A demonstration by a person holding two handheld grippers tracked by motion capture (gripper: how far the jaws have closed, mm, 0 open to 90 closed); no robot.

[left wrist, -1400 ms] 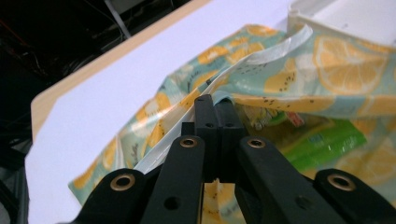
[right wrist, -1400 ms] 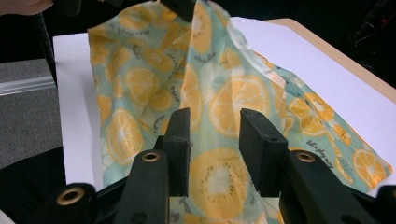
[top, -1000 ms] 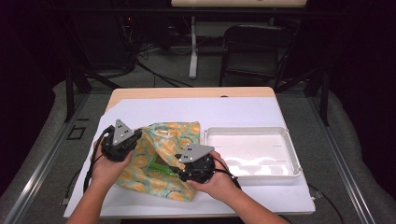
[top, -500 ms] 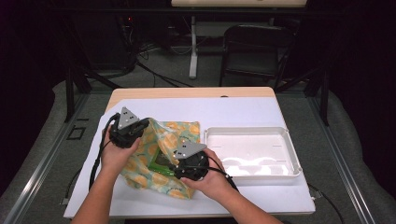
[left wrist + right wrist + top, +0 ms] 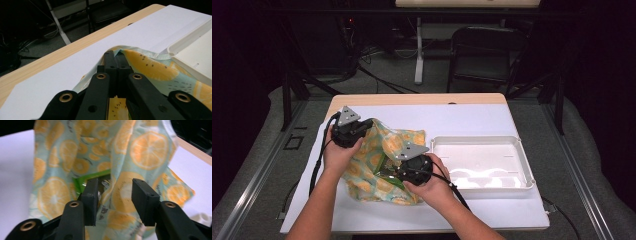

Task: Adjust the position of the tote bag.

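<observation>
A cloth bag (image 5: 379,145) printed with orange slices lies on the white mat (image 5: 462,117). My left gripper (image 5: 370,126) is shut on the bag's upper edge and holds it raised; in the left gripper view the jaws (image 5: 115,53) pinch the hem of the cloth (image 5: 150,67). My right gripper (image 5: 390,168) is at the bag's mouth with its jaws apart. They have just been closing a little. A fold of cloth (image 5: 147,147) lies between them (image 5: 115,192), not pinched. A green packet (image 5: 90,177) shows inside the bag (image 5: 387,173).
A shallow white tray (image 5: 477,138) stands on the mat to the right of the bag, its rim (image 5: 187,40) close to the cloth. The wooden table edge (image 5: 412,99) runs along the far side. A chair and stand legs are beyond it.
My left gripper has moved away from me and slightly right with the cloth edge, lifting the bag's top layer. The right hand has stayed in place.
</observation>
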